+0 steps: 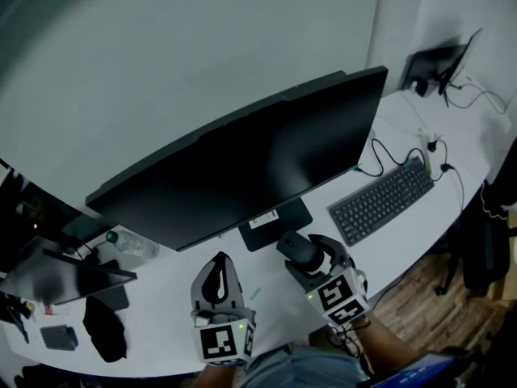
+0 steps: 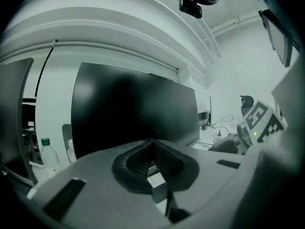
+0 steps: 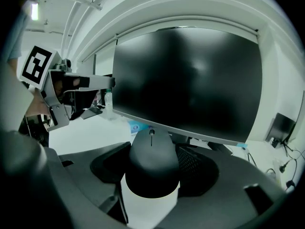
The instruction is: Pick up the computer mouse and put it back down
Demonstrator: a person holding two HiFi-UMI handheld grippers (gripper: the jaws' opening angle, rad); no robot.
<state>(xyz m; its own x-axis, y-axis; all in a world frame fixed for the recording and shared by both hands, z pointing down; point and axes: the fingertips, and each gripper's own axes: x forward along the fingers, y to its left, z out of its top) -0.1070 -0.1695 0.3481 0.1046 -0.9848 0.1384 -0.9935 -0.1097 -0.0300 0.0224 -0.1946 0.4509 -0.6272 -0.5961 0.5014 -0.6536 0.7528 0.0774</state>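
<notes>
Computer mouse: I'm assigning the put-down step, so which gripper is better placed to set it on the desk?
Right. The right gripper has the computer mouse between its jaws, in front of the monitor. The left gripper is shut on nothing, off to the side.

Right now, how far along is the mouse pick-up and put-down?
Done: the right gripper has its jaws against both sides of the computer mouse. In hand: the lift, though whether it has left the white desk is unclear. Left: setting it down and opening. The left gripper, jaws together, holds nothing.
</notes>
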